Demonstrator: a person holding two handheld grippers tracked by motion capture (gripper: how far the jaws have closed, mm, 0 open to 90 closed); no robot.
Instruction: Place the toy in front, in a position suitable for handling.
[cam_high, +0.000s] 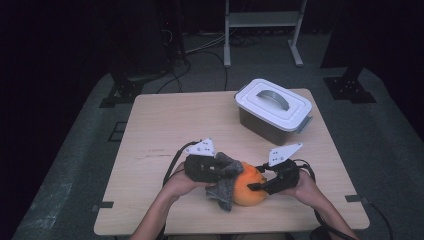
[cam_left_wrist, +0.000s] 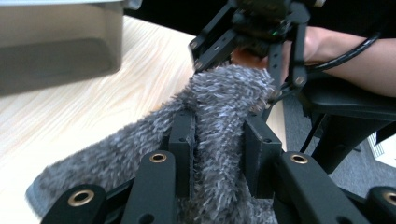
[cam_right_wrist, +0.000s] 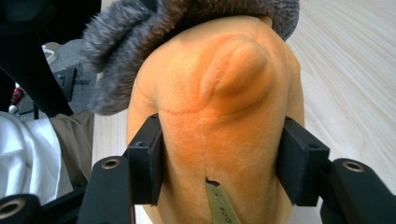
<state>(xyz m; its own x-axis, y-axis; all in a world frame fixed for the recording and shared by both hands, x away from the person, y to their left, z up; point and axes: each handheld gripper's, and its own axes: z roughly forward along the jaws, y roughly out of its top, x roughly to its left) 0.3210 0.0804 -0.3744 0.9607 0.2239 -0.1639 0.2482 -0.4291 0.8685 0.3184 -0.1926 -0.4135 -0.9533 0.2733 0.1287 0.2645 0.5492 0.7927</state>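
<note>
An orange plush toy (cam_high: 250, 192) lies near the table's front edge, with a grey fuzzy cloth (cam_high: 225, 187) draped over its left side. My left gripper (cam_high: 227, 168) is shut on the cloth; in the left gripper view the grey cloth (cam_left_wrist: 224, 107) runs between the jaws of that gripper (cam_left_wrist: 218, 149). My right gripper (cam_high: 253, 186) is shut on the toy from the right. In the right gripper view the jaws of that gripper (cam_right_wrist: 224, 163) press both sides of the orange plush toy (cam_right_wrist: 219, 93), and the cloth (cam_right_wrist: 130, 32) covers its far top.
A lidded grey box with a white lid and handle (cam_high: 274, 111) stands at the back right of the light wooden table (cam_high: 165, 125). A small label (cam_right_wrist: 219, 205) sticks out of the toy's seam. Stands and cables lie on the floor beyond.
</note>
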